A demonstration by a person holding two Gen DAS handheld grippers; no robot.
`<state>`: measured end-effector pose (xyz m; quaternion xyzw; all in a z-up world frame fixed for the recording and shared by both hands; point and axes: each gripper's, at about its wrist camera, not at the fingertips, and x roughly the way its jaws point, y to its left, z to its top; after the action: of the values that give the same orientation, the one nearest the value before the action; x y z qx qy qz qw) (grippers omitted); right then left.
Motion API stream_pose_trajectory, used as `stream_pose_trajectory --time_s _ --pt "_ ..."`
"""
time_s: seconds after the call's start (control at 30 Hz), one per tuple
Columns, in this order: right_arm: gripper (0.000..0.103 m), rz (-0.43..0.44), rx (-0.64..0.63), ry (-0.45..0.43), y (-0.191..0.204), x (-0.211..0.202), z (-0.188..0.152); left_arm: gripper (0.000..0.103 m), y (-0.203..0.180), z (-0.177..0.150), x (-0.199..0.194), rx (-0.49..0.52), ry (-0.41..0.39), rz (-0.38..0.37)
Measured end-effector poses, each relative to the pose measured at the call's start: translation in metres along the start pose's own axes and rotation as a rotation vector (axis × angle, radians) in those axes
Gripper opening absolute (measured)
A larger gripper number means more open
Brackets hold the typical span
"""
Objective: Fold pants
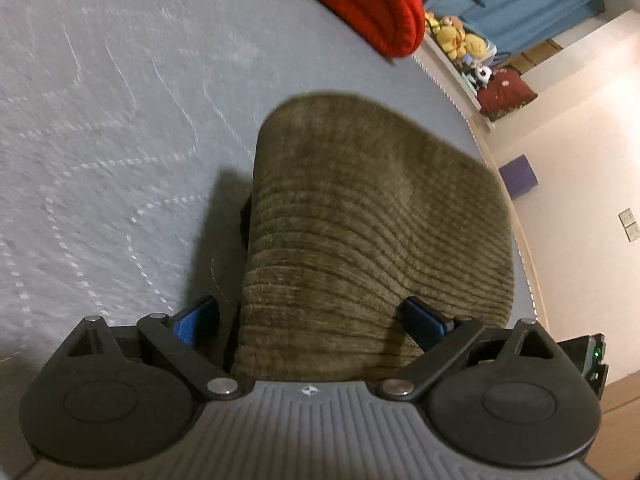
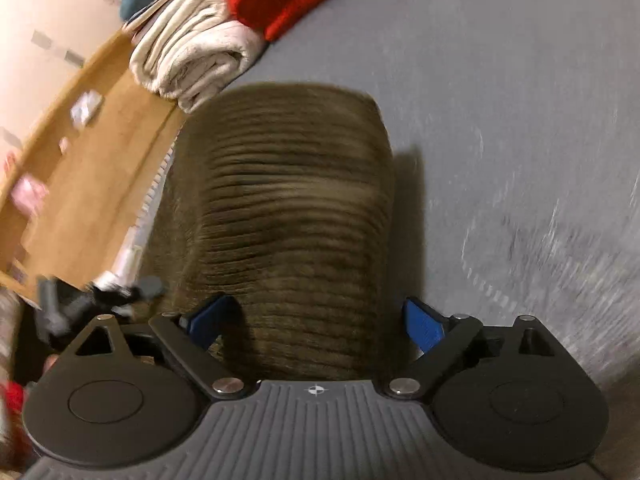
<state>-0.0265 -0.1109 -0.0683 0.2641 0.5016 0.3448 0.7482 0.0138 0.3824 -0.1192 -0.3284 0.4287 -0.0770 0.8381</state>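
The pants (image 1: 360, 208) are olive-brown corduroy, folded into a compact block on a grey quilted bed (image 1: 120, 120). In the left wrist view my left gripper (image 1: 312, 316) is open, its blue pads (image 1: 192, 322) wide apart on either side of the near end of the fold. In the right wrist view the same pants (image 2: 292, 220) lie ahead, near the bed's left edge. My right gripper (image 2: 316, 320) is open too, its blue pads (image 2: 424, 324) spread around the near end. Neither gripper holds cloth.
A red knit garment (image 1: 360, 0) lies at the far end of the bed, with a folded cream cloth (image 2: 192, 52) beside it. The bed edge (image 1: 516, 220) runs right of the pants, with floor and a purple box (image 1: 518, 176) beyond. Wooden floor (image 2: 100, 168) lies left.
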Motion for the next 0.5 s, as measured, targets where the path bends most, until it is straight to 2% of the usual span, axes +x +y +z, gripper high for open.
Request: stream_pose_trajectory --time_s 0.03,0.07,0.1,0.13,0.17,0.27,0.37,0.5 --pt "0.085 0.03 0.031 0.002 -0.006 0.003 0.0 0.096 -0.001 0.002 0.005 0.013 0.004 -0.01" --pt "0.074 0.057 0.024 -0.002 -0.007 0.004 -0.001 0.086 -0.003 0.003 0.009 0.029 0.004 -0.016" --pt "0.07 0.051 0.001 -0.01 -0.003 0.002 -0.001 0.083 -0.007 0.005 0.013 0.047 -0.001 -0.01" --pt "0.053 0.035 -0.035 -0.021 0.0 0.001 0.0 0.073 -0.01 0.006 0.015 0.06 -0.006 0.006" --pt "0.042 0.023 -0.069 -0.045 0.004 -0.003 -0.002 0.065 -0.014 0.007 0.016 0.068 -0.005 0.013" --pt "0.038 0.042 -0.149 -0.146 0.015 -0.027 -0.004 0.051 -0.032 0.007 0.019 0.105 -0.036 -0.006" --pt "0.038 0.031 -0.221 -0.246 0.022 -0.056 0.0 0.049 -0.062 0.008 0.026 0.159 -0.081 -0.068" --pt "0.038 0.032 -0.24 -0.343 0.011 -0.109 0.031 0.049 -0.114 0.017 0.04 0.226 -0.157 -0.191"
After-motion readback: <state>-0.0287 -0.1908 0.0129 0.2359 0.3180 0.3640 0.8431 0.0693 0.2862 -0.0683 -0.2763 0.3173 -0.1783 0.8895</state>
